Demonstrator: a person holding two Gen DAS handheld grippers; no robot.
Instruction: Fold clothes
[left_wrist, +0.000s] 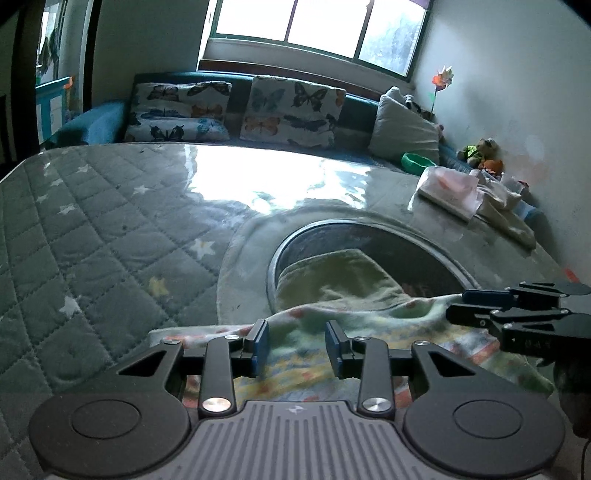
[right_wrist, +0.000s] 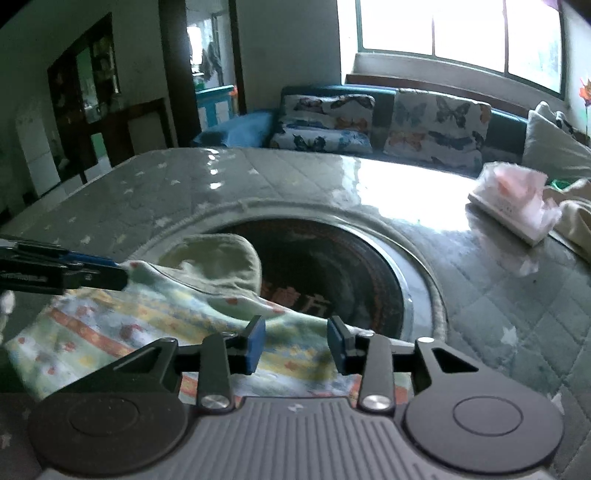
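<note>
I work at a table (left_wrist: 92, 229) covered by a grey quilted cloth with pale stars under a glossy clear sheet, a round dark-bottomed well (right_wrist: 332, 266) sunk in its middle. Behind it runs a teal sofa (right_wrist: 384, 107) carrying two butterfly-print cushions (left_wrist: 291, 110) and one plain pale pillow (left_wrist: 404, 133), below a window (left_wrist: 317, 26) of three panes; a doorway opens at the far left, and one paper flower (left_wrist: 441, 79) stands by the right wall. One printed garment (right_wrist: 147, 325), pale green with orange and yellow bands, lies on the near table edge, part of it draped into the well. One folded pink-and-white piece (right_wrist: 509, 203) sits at the far right of the table, touching a cream cloth (left_wrist: 506, 214) beside it. My left gripper (left_wrist: 297, 345) hovers over the garment with its blue pads apart, nothing between them. My right gripper (right_wrist: 295, 345) also shows its pads apart in its own view; seen side-on from the left wrist, I cannot tell whether it pinches the cloth edge it touches.
</note>
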